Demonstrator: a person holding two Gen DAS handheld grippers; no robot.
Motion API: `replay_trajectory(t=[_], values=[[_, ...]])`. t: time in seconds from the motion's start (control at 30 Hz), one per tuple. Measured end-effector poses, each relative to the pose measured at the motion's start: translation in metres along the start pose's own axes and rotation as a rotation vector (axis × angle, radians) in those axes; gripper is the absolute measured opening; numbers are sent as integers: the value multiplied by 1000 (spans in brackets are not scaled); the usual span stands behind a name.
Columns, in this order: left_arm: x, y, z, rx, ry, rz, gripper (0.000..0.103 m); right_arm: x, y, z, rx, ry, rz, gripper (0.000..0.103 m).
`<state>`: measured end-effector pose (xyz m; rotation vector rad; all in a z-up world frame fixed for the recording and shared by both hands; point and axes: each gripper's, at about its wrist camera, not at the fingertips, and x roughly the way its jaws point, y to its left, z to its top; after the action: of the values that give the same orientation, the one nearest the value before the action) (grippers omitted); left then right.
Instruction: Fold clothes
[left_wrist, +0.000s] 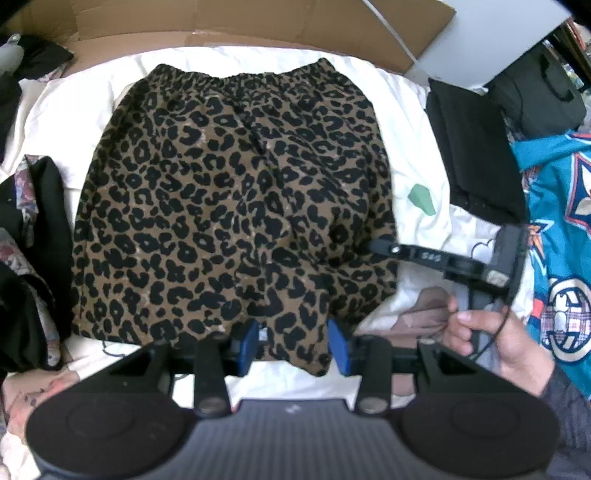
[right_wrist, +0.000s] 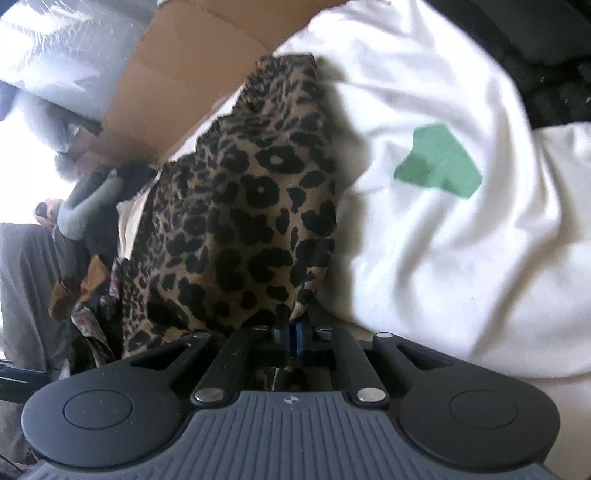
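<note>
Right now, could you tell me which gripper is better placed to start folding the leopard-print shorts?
Right. The right gripper is already shut on the side edge of the leopard-print shorts, ready to lift it across. The left gripper hangs over the hem, pads apart, gripping nothing.

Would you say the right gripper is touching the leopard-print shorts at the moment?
Touching: in the right wrist view, the right gripper has its jaws closed on a bunched edge of the leopard-print shorts.

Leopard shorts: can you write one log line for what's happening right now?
leopard shorts flat on white sheet | right gripper shut on edge | left gripper open over hem
</note>
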<state>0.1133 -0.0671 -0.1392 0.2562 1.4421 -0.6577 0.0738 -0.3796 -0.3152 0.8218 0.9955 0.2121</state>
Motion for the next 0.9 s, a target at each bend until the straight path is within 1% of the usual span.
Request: replay_trajectory(t=[0.07,0.23,0.43,0.57,0.63,0.77,0.9], values=[[0,0,-1,2,0,1,44,-10,4,1,-2,-28,20,0],[-2,0,0,1,-9,-4,44,-30,14,4,86,-79,139,0],[-5,2,1,-4,-19,1,45,-47,33,15,64,-137,178,0],[-10,5,0,5,-24,4,45,-41,44,22,62,-139,204,0],[-14,7,2,6,-36,12,45,-37,50,25,42,-141,197,0],[-21,12,6,-9,-51,6,45,-37,64,31,-1,-149,202,0],[-22,15,5,-19,-43,-4,45,-49,76,37,-31,-192,207,0]])
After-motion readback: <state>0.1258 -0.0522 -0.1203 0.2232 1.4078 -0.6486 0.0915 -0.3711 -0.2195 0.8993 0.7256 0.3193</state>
